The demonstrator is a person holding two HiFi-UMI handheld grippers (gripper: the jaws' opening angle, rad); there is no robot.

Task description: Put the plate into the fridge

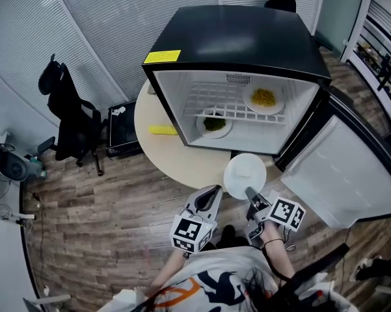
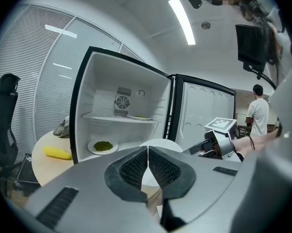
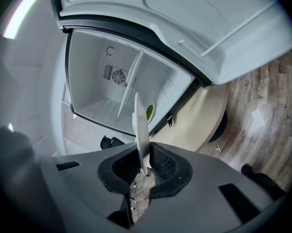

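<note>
1. While right gripper [image 3: 144, 165] clamps white plate [image 3: 140, 123] by its rim, hold it level; plate's just outside open fridge [image 1: 234, 38], not yet in.
2. Slide onto bare floor R of greens dish [image 1: 213, 124]; keep left gripper [image 2: 148, 154], shut & empty, clear.

Fridge door [image 1: 341, 168] partly beyond right edge

Round white plate [image 1: 244, 174] (held level) hangs before the open black fridge [image 1: 237, 38].

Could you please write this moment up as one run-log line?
stage: plate held before fridge | right gripper: shut on plate | left gripper: shut, empty | door: open
</note>
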